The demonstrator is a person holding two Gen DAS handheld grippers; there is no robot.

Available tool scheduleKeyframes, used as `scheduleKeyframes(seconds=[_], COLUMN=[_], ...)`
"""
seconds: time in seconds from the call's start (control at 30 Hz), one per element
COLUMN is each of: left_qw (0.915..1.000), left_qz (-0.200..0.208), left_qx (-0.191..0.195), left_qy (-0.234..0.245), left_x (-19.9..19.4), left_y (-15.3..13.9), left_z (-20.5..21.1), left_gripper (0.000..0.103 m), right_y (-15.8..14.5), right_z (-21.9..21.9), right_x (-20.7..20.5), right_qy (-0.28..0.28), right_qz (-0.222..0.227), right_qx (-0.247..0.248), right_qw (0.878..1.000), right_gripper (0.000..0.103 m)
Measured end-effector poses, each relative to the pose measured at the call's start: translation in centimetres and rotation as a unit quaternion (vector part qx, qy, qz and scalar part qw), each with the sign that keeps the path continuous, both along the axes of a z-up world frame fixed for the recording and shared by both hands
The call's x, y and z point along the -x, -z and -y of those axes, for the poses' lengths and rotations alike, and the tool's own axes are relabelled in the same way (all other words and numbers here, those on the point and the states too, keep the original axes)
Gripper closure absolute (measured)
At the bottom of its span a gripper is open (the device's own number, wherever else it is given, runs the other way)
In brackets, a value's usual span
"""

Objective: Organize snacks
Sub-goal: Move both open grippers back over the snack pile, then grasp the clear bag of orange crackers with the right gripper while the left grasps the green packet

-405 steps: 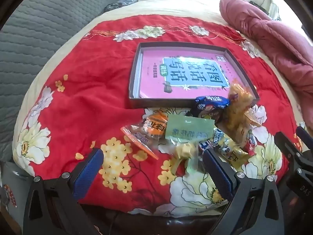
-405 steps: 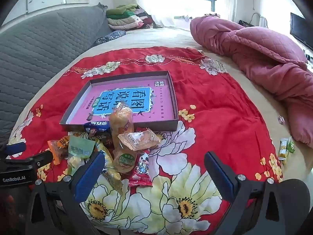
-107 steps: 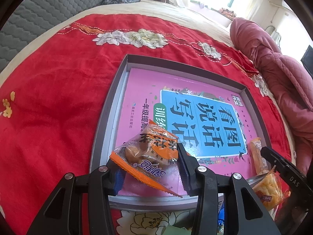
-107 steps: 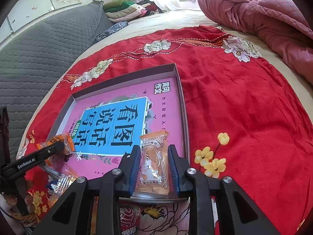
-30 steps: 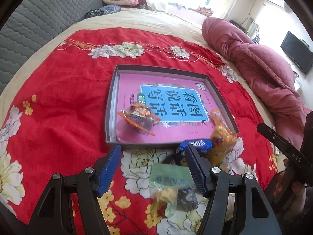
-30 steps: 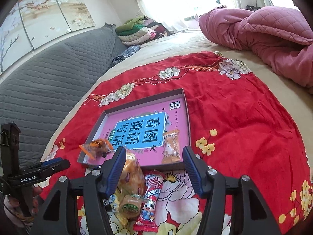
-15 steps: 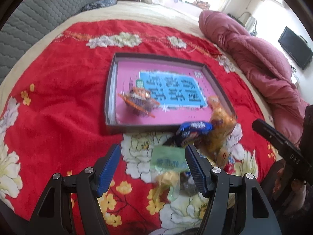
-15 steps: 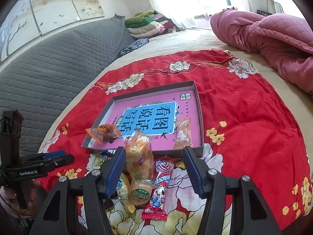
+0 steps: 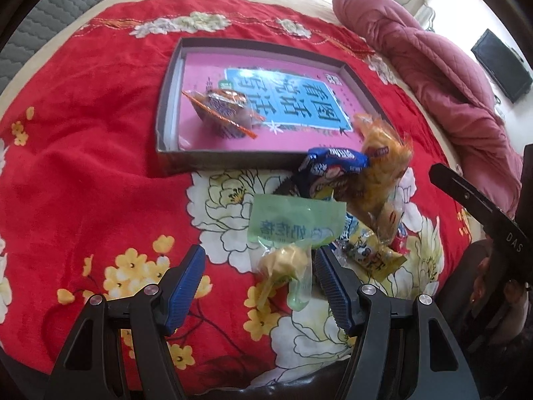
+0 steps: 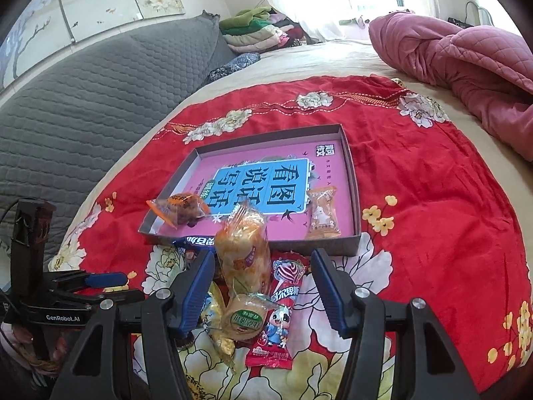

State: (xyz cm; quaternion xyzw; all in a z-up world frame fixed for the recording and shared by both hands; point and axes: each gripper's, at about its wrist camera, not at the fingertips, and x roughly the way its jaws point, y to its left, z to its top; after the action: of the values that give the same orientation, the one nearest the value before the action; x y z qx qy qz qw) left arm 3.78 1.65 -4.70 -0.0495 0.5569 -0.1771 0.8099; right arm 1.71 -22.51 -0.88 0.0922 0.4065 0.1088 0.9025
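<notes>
My left gripper [image 9: 258, 281] is open and holds nothing. A pale green packet [image 9: 293, 225] with a yellow treat inside lies on the cloth partly between my blue pads [image 9: 185, 281], close to the right one, but the pads do not squeeze it.

My right gripper [image 10: 261, 286] is open too, and empty. Between its two sides I see a tall orange bread bag [image 10: 243, 253] standing up, a small round cake [image 10: 243, 316] in front of it, and a red lollipop packet [image 10: 281, 303] just beside them. They are all in one pile on the red flower blanket [image 10: 433, 206].

Just past the green packet is a blue snack bag [image 9: 333, 166], leaning at the front wall of the box. It touches the bread bag.

Next comes the flat grey box [image 10: 354, 180]. A pink book with big blue writing covers its floor. An orange snack [image 9: 221, 110] lies in the box near the left front corner. A tan cookie packet [image 10: 322, 213] lies near the right front corner. The two are well apart.

Farther off is a pink quilt [image 10: 466, 56] on the bed, a grey cushion [image 10: 100, 93], and a stack of folded clothes [image 10: 256, 30] by the bright window.
</notes>
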Motion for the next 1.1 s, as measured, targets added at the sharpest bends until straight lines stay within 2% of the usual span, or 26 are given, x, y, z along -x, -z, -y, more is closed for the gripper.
scheduleKeyframes(seconds=[0.47,0.6,1.1], left_qw=[0.9993,0.9991,0.9996], left_qz=[-0.024,-0.035,-0.019], left_qx=[-0.011,-0.003,0.009], left_qy=[0.025,0.025,0.017], left_x=[0.3,0.1,-1.2], left_y=[1.6,2.3,3.4], left_z=[1.1,1.2,1.5], left_gripper=[0.033,0.033,0.033], right_y=[0.8,1.0,2.1], right_z=[-0.4,-0.8,-3.1], right_x=[-0.1,-0.2,-1.5], right_qy=[0.002,0.002,-0.008], right_qz=[-0.011,-0.014,-0.028], right_qx=[0.017,0.024,0.046], right_qw=[1.000,1.000,0.998], right_gripper=[0.043,0.043,0.043])
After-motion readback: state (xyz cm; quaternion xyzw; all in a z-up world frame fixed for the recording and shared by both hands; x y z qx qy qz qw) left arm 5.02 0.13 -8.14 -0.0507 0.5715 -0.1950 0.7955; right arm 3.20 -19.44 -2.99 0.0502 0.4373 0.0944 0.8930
